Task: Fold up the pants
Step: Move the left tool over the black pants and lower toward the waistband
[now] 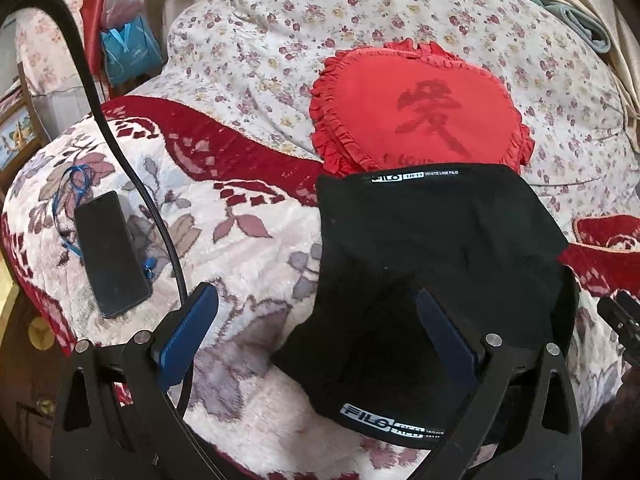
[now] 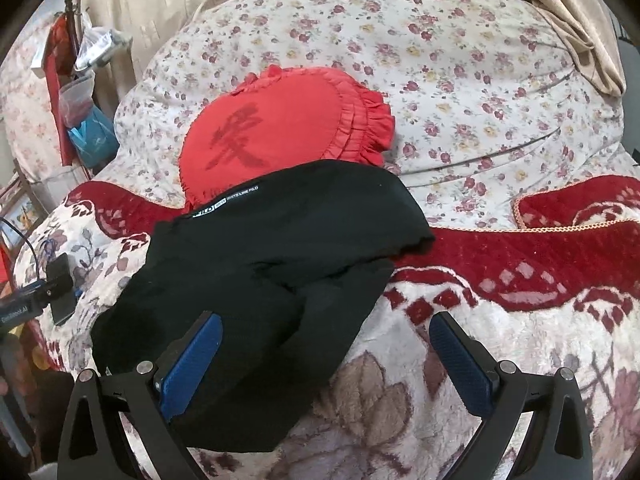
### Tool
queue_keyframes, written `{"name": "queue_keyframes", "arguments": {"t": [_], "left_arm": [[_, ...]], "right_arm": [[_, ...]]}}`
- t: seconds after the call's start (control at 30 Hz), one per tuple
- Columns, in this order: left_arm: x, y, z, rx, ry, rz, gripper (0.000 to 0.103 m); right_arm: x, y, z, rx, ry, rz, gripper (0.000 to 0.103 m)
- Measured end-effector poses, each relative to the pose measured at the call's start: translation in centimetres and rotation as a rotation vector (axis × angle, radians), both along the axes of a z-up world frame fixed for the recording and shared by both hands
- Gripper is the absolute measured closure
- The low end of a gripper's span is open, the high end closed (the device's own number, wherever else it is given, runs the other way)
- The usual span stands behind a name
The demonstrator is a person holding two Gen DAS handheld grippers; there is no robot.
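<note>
- Now your left gripper (image 1: pixel 318 332) is spread wide and holds nothing; its right finger (image 1: pixel 448 340) is over the pants (image 1: pixel 432 248), its left finger over bare blanket (image 1: pixel 248 260).
- Your right gripper (image 2: pixel 326 354) is equally wide and empty; its left finger (image 2: pixel 192 360) is over the black cloth, its right finger over blanket.
- The pants lie bunched and partly doubled over near the blanket's far red border, their far edge overlapping the red pillow (image 1: pixel 416 104).
- You seem to be between folds, with the bundle loose and uneven.
- Next, I judge, pinch the near edge at both sides, lift it and lay it across squarely.
- Mind the phone (image 1: pixel 110 252) and cable (image 1: pixel 132 168) toward the blanket's left edge.
</note>
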State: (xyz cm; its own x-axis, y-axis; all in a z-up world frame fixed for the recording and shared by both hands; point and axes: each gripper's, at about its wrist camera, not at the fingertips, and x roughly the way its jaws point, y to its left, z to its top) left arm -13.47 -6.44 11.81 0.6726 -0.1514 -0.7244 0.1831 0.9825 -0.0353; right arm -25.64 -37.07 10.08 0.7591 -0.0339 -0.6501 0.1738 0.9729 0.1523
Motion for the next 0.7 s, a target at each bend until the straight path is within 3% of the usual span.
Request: {"name": "queue_keyframes", "arguments": {"t": [0.33, 0.7], "left_arm": [[-0.3, -0.2, -0.6, 0.017, 0.011, -0.013, 0.003], [-0.5, 4.2, -3.4, -0.021, 0.092, 0.059, 0.003]], "right_arm": [[0.1, -0.1, -0.1, 0.029, -0.005, 0.015, 0.000], [0.1, -2.0, -1.8, 0.044, 0.045, -0.013, 0.000]]}}
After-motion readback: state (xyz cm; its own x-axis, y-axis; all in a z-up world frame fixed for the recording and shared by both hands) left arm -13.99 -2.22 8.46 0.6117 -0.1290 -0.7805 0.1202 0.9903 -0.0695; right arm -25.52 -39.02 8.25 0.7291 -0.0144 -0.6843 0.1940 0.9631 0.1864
